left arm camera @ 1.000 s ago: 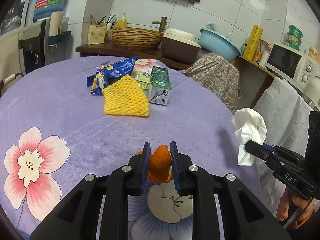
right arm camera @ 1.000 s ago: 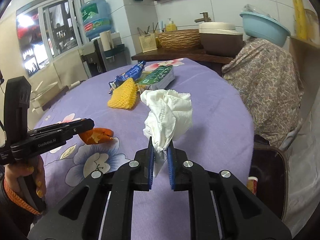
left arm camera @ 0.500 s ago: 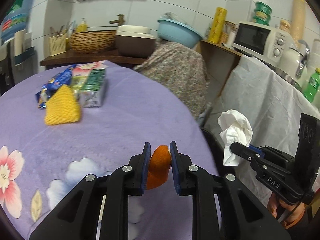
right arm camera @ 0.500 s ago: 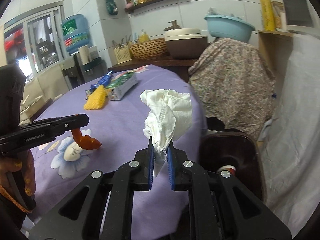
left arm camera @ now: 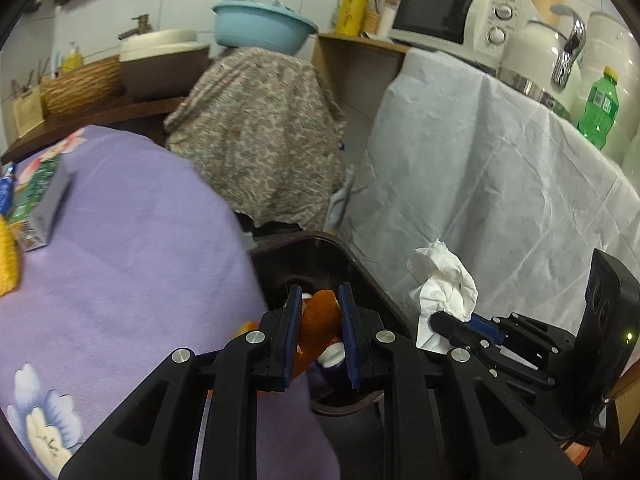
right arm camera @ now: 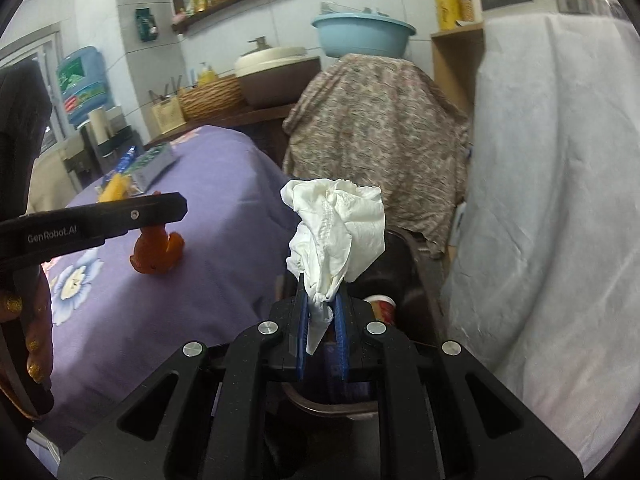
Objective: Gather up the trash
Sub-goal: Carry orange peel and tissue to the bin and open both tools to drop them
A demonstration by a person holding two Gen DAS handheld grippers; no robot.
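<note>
The orange peel (left arm camera: 320, 320) is pinched between the blue pads of the left hand-held gripper (left arm camera: 320, 332), and it hangs at the edge of the purple-clothed surface (left arm camera: 120, 240), over the near rim of the dark bin (left arm camera: 360, 268) that stands on the floor just beside it. The peel is a curled, leathery scrap, deep orange, stiff enough to keep its bend. The white tissue (right arm camera: 336, 232) is clamped by its lower tail in the right hand-held gripper (right arm camera: 320, 312); the rest billows up above the pads as a loose crumpled wad, light and likely to drift when let go. It hangs over the mouth of the same bin (right arm camera: 400, 248), where a red-and-white cup-like item (right arm camera: 380, 306) already lies inside.

As a judgement, the task is partway along: two pieces are lifted and brought to the bin but not yet dropped. Both grippers need to open above the opening, the left one perhaps a little further in so the peel clears the rim.

More trash waits further back on the surface: a yellow foam net (right arm camera: 114, 188), a green carton (right arm camera: 154, 164) and a blue snack wrapper (right arm camera: 128, 158), lying close together, well apart from the bin.
</note>
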